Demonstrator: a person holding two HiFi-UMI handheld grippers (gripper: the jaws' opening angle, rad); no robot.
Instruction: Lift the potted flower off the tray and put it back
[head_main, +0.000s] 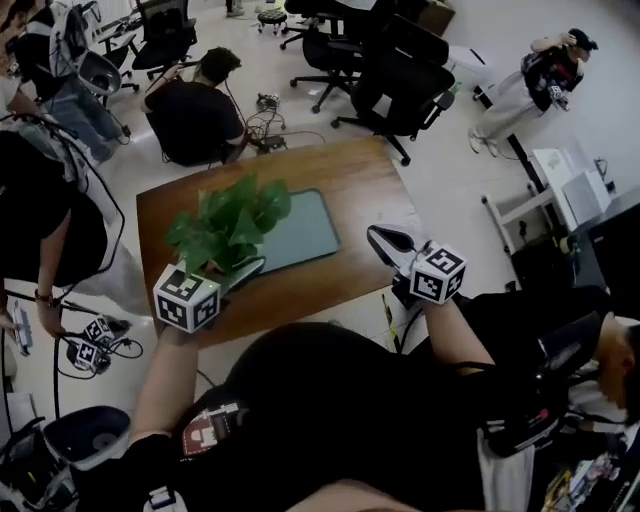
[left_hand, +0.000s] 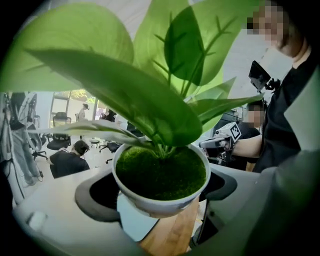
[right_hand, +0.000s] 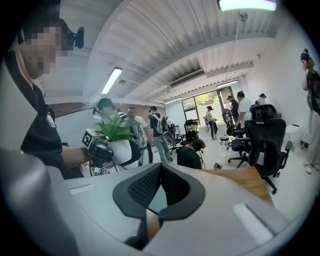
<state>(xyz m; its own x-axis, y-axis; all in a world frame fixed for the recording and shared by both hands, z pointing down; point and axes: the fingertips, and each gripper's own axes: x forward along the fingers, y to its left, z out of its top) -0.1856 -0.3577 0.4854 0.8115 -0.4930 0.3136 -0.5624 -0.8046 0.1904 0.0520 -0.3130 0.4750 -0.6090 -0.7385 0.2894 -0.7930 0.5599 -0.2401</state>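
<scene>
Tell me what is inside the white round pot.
Green moss fills the white round pot to its rim, and broad green leaves rise from its middle. Anything beneath the moss is covered.

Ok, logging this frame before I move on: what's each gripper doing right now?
Left gripper: closed on the potted flower, held up off the tray.
Right gripper: fingers shut, holding nothing.

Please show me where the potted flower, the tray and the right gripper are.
potted flower (left_hand: 161, 176): left gripper view, moss in its pot.
tray (head_main: 310, 230): head view, bare surface.
right gripper (right_hand: 159, 167): right gripper view, between its fingertips.
</scene>
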